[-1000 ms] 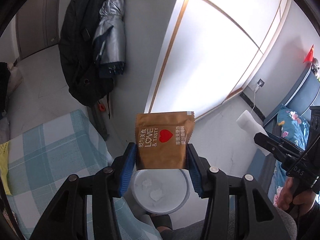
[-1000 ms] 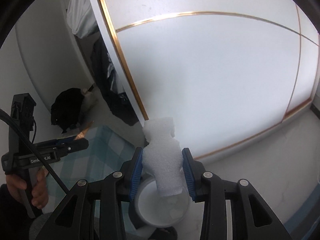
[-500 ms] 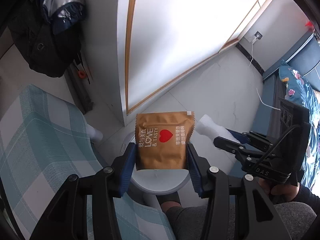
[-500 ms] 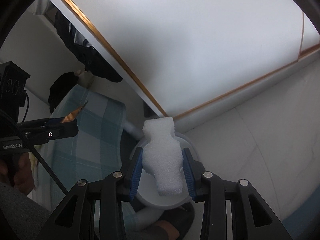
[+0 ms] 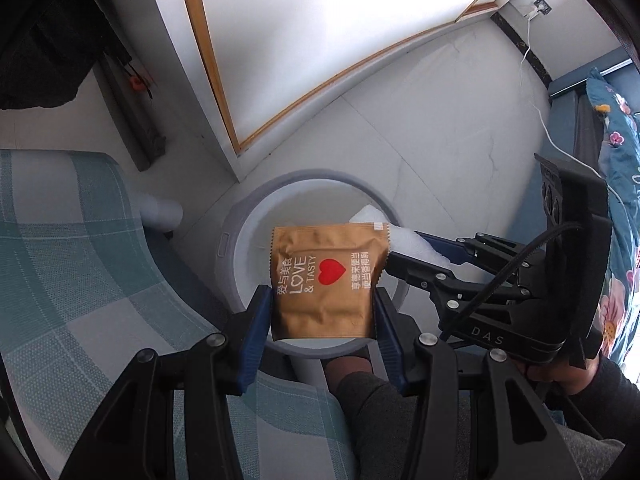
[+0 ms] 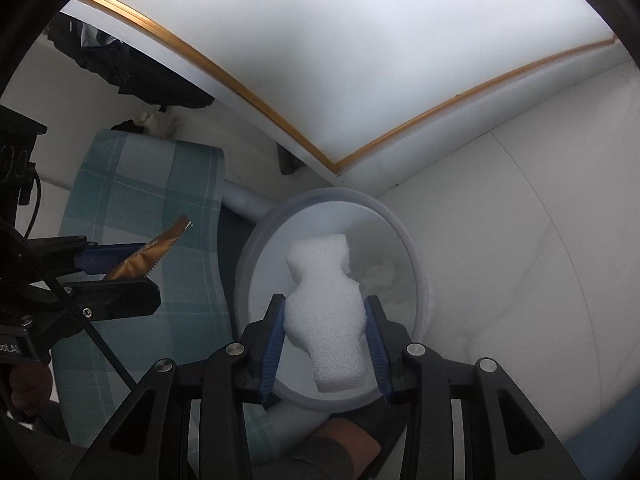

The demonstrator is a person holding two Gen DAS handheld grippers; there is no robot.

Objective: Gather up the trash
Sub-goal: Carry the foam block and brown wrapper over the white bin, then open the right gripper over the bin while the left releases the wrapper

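Foam chunk (image 6: 324,320) pinched in right gripper (image 6: 325,344), snack packet (image 5: 326,280) (brown) in left gripper (image 5: 320,320); both above white bin (image 6: 416,256).

snack packet (image 5: 326,280): shiny brown foil, crinkly | foam chunk (image 6: 326,320): white, grainy, rough | trash bin (image 6: 416,256): smooth matt plastic | tablecloth (image 5: 80,264): soft checked cloth | floor (image 5: 460,120): smooth, shiny tiles

Left gripper (image 5: 323,322) points down, jaws clamped on a packet (image 5: 328,278). Right gripper (image 6: 326,342) sits just to its right, also tilted down, jaws clamped on foam (image 6: 326,322). Both hand-held.
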